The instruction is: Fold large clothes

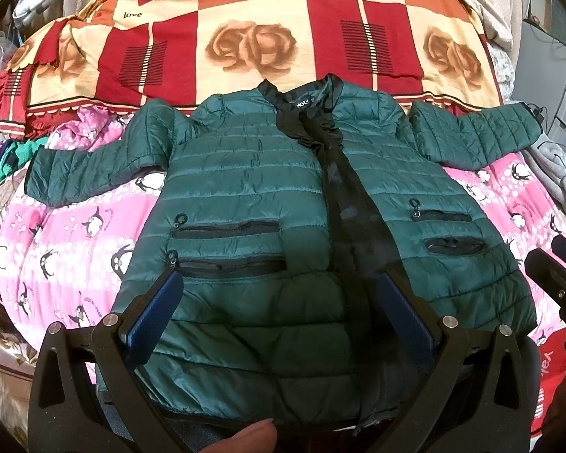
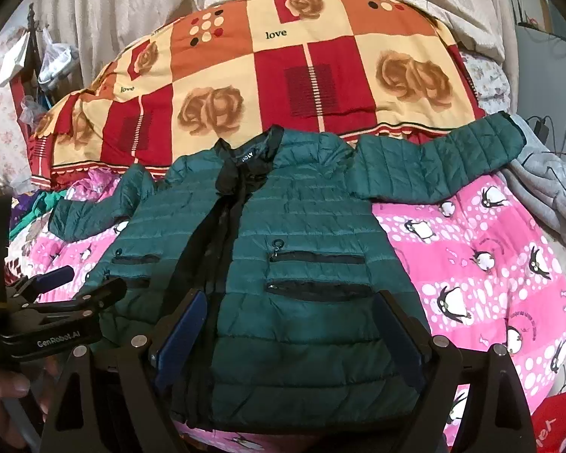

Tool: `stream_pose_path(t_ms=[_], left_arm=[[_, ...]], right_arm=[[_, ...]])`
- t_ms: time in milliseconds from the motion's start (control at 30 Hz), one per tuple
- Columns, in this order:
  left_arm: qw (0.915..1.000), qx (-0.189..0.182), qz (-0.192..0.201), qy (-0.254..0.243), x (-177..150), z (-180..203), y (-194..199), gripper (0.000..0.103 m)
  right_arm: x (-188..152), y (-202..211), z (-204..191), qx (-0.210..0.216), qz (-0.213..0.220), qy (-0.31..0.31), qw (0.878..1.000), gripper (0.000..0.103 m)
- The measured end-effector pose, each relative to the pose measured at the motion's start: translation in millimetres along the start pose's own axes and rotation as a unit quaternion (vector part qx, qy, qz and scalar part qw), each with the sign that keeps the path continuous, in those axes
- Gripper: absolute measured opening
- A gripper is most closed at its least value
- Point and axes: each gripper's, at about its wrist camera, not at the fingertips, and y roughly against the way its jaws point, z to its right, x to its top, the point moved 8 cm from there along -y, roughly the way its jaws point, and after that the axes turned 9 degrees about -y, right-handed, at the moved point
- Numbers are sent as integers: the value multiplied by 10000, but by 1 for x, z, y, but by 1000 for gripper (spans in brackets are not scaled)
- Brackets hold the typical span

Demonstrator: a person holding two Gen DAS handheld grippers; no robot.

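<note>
Your green quilted jacket (image 1: 253,173) lies face up and spread flat on the bed, on a pink penguin-print blanket (image 1: 75,234), with its collar (image 1: 302,92) pointing away from you toward a red, orange and cream rose-patterned quilt (image 1: 245,37). Both sleeves are stretched out sideways: the left sleeve (image 1: 90,158) lies over the pink blanket, and the right sleeve (image 2: 437,151) reaches toward a heap of grey cloth (image 2: 547,181) at the bed's edge. The front is open, with a dark strip of lining running down the middle, and zipped pockets sit on either side of it.

Your left claw (image 1: 279,283) is spread wide, its blue pads (image 1: 162,302) apart over the lower left part of the jacket near the hem; nothing is between them. Whether the pads touch the fabric you cannot tell from here. Your right claw (image 2: 290,304) is likewise spread wide, framing the lower right panel below the pockets and holding nothing. In the right wrist view the left claw shows at the left edge, just beside the jacket's side. A fingertip (image 1: 245,438) shows at the bottom of the left wrist view.
</note>
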Motion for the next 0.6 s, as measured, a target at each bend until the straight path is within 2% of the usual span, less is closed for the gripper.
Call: stream_pose_path(t_ms=[167,400,600], left_arm=[[10000,13,5,26,-1,-1,1,103],[10000,40,13,46,-1,-5,2,103],[10000,34,9,47,-1,-6,3,103]], right_arm=[[1,5,-11,-29,158,257,9995,88],[0,5,-14,152,174,139,9996,88],[-2,5,-13,144,119,62,9998,88]])
